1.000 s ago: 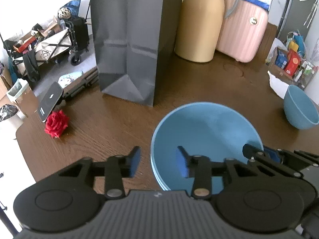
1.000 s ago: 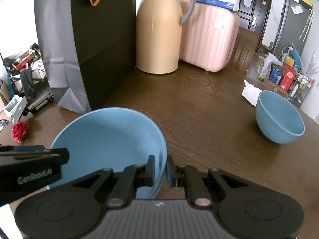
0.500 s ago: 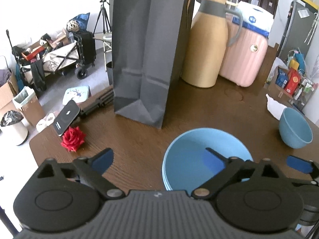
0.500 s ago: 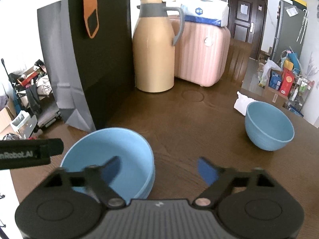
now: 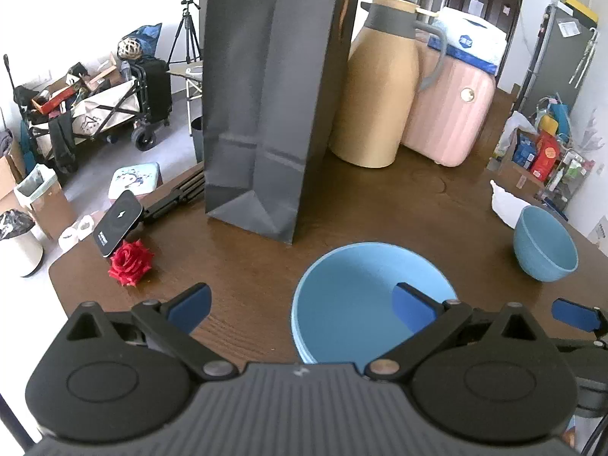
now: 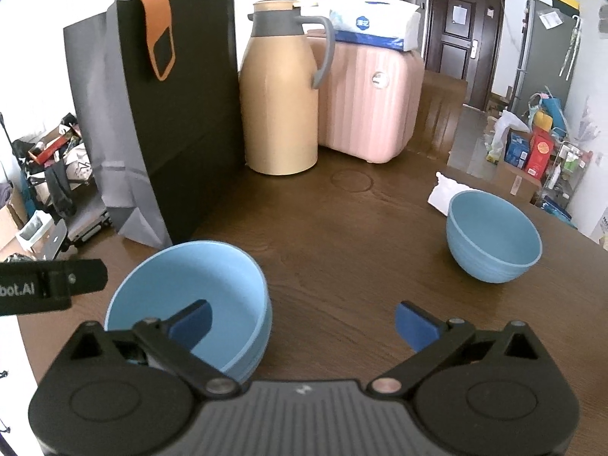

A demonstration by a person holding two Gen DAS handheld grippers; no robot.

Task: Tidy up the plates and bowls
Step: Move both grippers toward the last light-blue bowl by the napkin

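Observation:
A stack of shallow light-blue plates [image 5: 364,296] [image 6: 190,296] rests on the dark wooden table [image 5: 380,205]. My left gripper [image 5: 300,304] hovers over its left rim. The jaws are opening wide, touching nothing, with the right pad over the plate. My right gripper [image 6: 304,323] hangs above the stack's right rim. Its jaws are opening too, with only the left pad over the plate and no contact. A deeper blue bowl [image 5: 545,245] [image 6: 494,237] stands alone to the right.
At the back stand a black paper bag [image 6: 159,121], a tan thermos jug [image 6: 281,106] and a pink case [image 6: 368,98] with a tissue pack on top. A white tissue [image 6: 442,192] lies behind the bowl. A red rose [image 5: 131,262] and a phone [image 5: 117,224] sit near the table's left edge.
Both grippers let go of the plate stack's rims, spread their jaws wide and drew back and upward. The stack stays where it was.

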